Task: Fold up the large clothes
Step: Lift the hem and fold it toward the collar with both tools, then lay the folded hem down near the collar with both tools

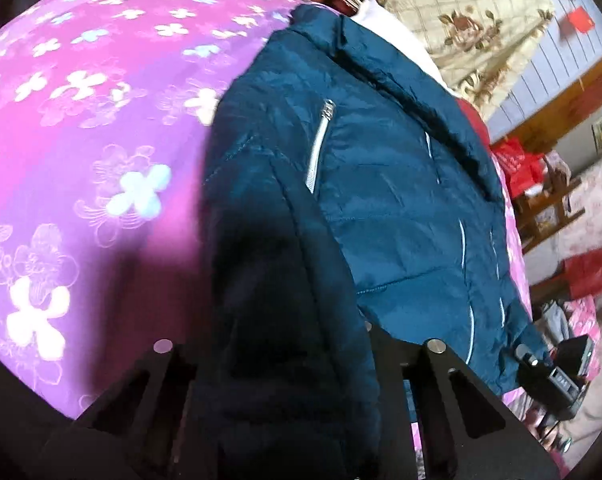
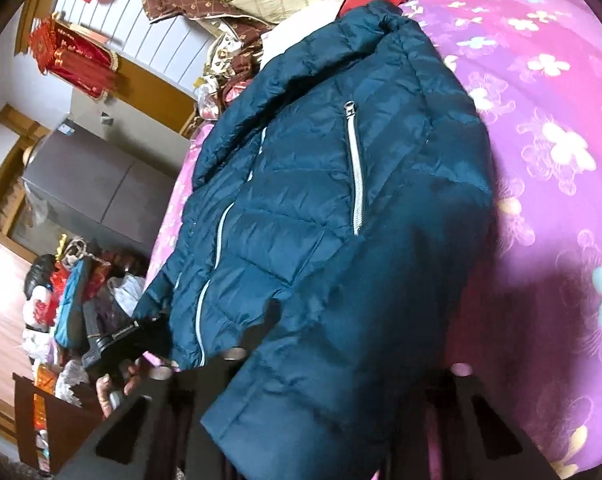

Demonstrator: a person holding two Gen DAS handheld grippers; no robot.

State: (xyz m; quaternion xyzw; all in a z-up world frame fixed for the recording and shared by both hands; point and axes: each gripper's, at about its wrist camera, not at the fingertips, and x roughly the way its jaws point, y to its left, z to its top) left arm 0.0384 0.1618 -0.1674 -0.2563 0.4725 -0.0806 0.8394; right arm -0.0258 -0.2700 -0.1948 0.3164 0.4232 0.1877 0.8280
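Pink floral bedspread [image 1: 81, 140] bears one teal jacket [image 1: 381, 184], two pocket zips.

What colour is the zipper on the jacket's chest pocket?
Silvery white, against the dark teal jacket. The zipper shows best in the right wrist view.

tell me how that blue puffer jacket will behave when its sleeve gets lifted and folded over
The jacket looks quilted and puffy, so it will likely flop rather than hold a crease, and may spring back open. Its shell looks smooth and shiny, so it could slip on the purple floral bedspread. The sleeve sags between the left fingers, suggesting it is soft.
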